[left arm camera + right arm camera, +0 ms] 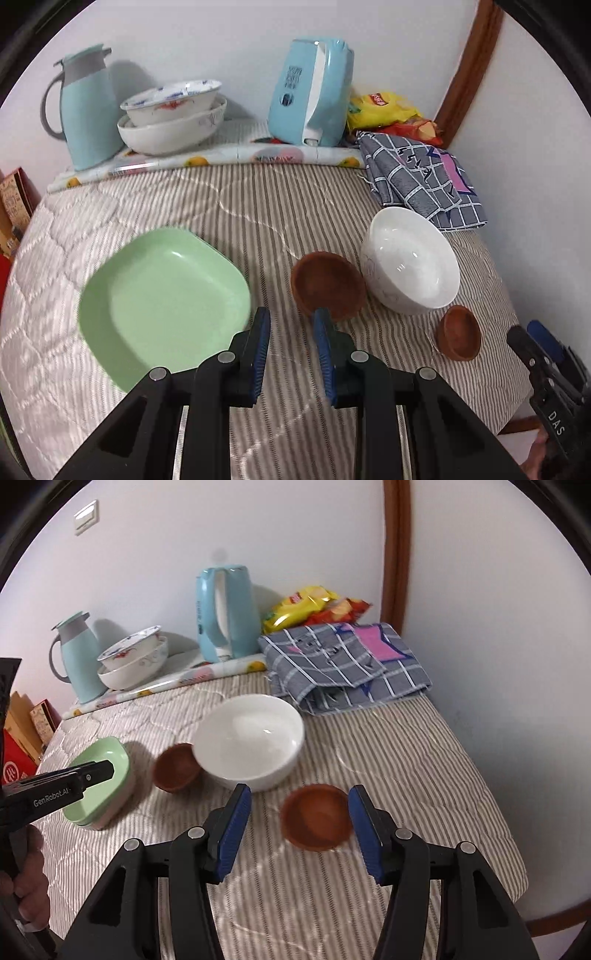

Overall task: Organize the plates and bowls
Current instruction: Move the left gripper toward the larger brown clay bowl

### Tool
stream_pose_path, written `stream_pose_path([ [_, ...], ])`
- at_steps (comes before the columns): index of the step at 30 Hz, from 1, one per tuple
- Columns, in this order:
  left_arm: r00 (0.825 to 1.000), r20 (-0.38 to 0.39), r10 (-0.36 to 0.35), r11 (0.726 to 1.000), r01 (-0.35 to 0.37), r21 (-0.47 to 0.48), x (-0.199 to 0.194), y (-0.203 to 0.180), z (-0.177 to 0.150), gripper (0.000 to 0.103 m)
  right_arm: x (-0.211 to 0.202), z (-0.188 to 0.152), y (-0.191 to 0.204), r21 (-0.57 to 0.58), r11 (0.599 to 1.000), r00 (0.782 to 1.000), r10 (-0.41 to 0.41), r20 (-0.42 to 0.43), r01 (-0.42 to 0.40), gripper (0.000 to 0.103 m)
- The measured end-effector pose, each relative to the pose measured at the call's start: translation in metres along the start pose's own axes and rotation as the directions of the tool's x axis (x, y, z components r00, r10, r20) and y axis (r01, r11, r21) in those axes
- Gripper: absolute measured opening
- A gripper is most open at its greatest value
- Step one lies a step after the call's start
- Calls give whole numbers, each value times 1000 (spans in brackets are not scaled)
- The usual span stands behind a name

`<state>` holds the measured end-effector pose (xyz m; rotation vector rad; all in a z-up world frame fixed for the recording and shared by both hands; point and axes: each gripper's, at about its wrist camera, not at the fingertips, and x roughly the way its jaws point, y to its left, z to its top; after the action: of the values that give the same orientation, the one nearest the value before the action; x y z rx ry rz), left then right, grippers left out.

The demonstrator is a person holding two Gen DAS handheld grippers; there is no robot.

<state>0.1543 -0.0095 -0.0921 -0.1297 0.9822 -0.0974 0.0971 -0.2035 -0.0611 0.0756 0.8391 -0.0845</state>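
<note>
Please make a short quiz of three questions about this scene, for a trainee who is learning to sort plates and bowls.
1. True or false: the left hand-held gripper is holding the green plate.
2. Which dish touches the large white bowl?
A. green plate
B. the brown bowl on its left
C. the flowered bowl at the back
3. Fill in: the second brown bowl sits beyond the open tips of the ____ hand-held gripper.

Key
1. False; nothing is between its fingers.
2. B
3. right
</note>
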Motion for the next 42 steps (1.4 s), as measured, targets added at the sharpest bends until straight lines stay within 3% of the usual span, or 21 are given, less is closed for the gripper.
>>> stream_pose_path([
  [1, 1000, -1, 2, 1000, -2, -15, 2, 0, -1, 26, 2, -2, -5, 8, 1000, 1000, -5, -3, 5, 55],
  [3, 1000, -7, 4, 999, -4, -41, 9, -1, -1, 47, 5, -4, -15, 19, 1000, 1000, -16, -6, 16, 55],
  [5, 1000, 7, -7, 999, 7, -51, 12, -2, -2, 51, 8, -8, -25, 28, 1000, 1000, -14, -5, 14, 55],
  [12, 1000, -11, -2, 996, 1, -87, 32, -7, -1, 51, 25, -15, -50, 58, 998, 999, -2, -35, 4, 55],
  [28, 998, -54, 23, 991, -29, -129, 68, -13, 3, 50, 67, -21, -51, 73, 996, 992, 53, -117, -45, 54],
  [32, 997, -60, 51, 993, -57, -106, 75, -16, 5, 50, 76, -22, -50, 68, 997, 990, 56, -133, -47, 51],
  [35, 997, -63, 54, 992, -60, -109, 79, -15, 6, 50, 83, -23, -50, 65, 997, 988, 56, -147, -47, 42],
  [42, 995, -81, 54, 993, -62, -105, 90, -17, 9, 35, 91, -23, -51, 80, 996, 986, 60, -154, -48, 31],
])
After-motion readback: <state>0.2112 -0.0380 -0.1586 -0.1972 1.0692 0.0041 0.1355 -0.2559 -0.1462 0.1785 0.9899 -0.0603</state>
